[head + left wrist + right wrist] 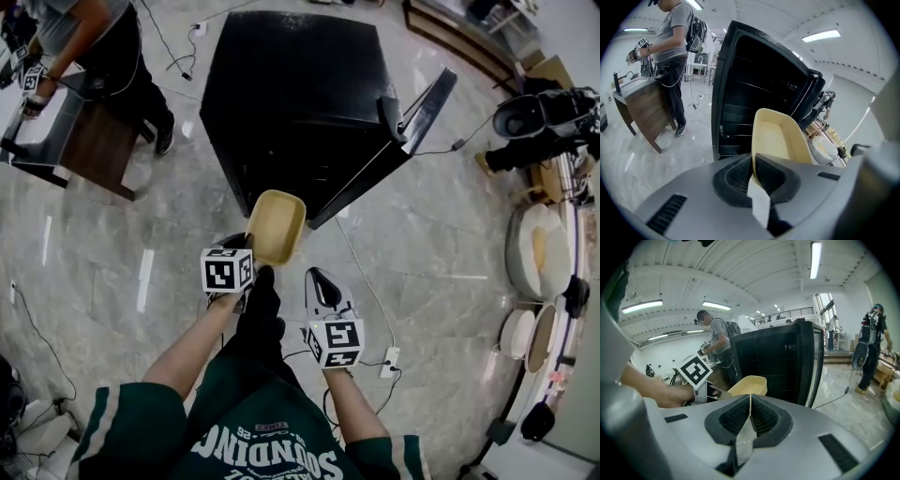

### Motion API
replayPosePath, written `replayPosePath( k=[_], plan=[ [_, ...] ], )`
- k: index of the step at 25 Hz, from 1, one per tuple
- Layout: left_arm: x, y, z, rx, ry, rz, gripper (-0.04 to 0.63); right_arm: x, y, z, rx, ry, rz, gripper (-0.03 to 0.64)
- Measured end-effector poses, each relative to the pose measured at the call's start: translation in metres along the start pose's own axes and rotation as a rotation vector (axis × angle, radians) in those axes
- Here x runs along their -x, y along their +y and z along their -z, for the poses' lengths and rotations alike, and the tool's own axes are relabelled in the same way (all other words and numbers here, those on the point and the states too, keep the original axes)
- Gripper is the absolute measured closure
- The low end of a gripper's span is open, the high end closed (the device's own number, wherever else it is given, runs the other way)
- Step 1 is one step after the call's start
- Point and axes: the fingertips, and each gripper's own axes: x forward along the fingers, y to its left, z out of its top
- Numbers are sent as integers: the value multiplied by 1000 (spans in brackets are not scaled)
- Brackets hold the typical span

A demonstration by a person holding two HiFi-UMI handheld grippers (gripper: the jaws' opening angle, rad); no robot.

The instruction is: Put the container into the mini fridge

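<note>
A shallow beige container (277, 225) hangs in front of the black mini fridge (300, 94), whose door (412, 127) stands open to the right. My left gripper (247, 246) is shut on the container's near rim. In the left gripper view the jaws (753, 165) pinch that rim, and the container (780, 138) tilts toward the fridge's dark shelves (754, 98). My right gripper (318, 276) is held just right of the container, shut with nothing in it. Its own view shows closed jaws (750, 404), the container (749, 385) and the fridge (783, 362) beyond.
Another person (103, 47) works at a wooden table (89, 141) at the far left. Cables and a power strip (389, 361) lie on the marble floor to the right. White round dishes (539, 253) crowd the right edge. A second person (872, 348) stands far right.
</note>
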Motion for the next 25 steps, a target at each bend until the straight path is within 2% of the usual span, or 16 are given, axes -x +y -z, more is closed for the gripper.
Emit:
replayPosePath(
  k=[9,17,25],
  plan=[
    [-14,17,-3,47,4,-50,571,-11,-11,-8,61,16,-18,581],
    [-37,30,-3,85,13,-74,571,-20,-15,-4,44,24,-12,581],
    [-63,40,-3,103,13,-88,571,-14,-27,20,5,58,24,581]
  ],
)
